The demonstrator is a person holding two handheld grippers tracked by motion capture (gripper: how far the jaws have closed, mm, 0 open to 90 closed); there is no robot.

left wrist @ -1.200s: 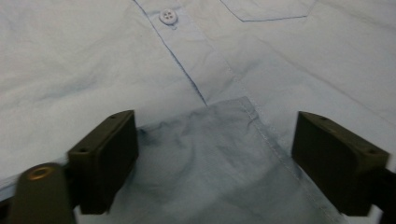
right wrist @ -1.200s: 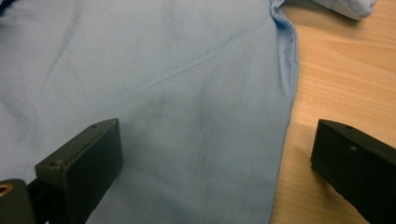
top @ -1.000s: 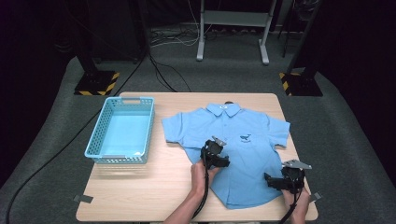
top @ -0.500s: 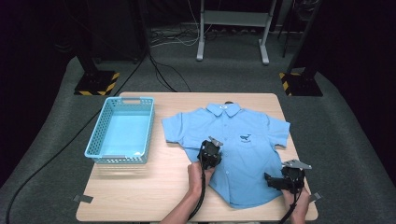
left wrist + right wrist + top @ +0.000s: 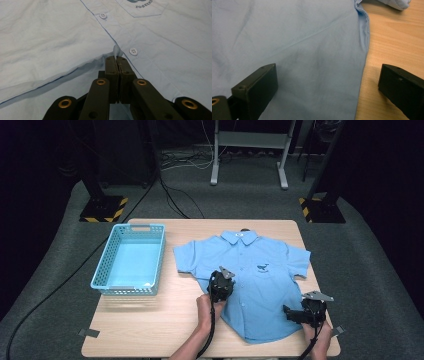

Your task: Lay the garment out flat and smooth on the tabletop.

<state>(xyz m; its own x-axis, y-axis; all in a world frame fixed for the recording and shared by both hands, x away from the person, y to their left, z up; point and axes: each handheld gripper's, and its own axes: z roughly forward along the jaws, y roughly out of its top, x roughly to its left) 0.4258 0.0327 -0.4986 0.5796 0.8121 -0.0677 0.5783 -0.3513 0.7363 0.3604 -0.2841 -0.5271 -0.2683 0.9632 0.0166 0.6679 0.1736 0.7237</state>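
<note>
A light blue short-sleeved shirt (image 5: 255,275) lies flat and face up on the wooden table (image 5: 150,320), collar away from me. My left gripper (image 5: 220,285) rests on the shirt's left front, beside the button placket. In the left gripper view its jaws (image 5: 116,58) have just been closing and now meet on a small pinched fold of the shirt (image 5: 75,37) near a white button (image 5: 133,51). My right gripper (image 5: 291,314) sits at the shirt's lower right side. Its jaws (image 5: 327,80) stand wide open over the side seam of the shirt (image 5: 299,50), one over cloth, one over bare wood.
An empty light blue plastic basket (image 5: 129,262) stands on the table's left part. Small tape pieces (image 5: 89,333) mark the front corners. Beyond the table are stand bases with yellow-black stripes (image 5: 102,209) and cables on the grey floor.
My left gripper has shifted a little to the left on the shirt, and its jaws have closed on a fold of cloth. The right gripper has kept still.
</note>
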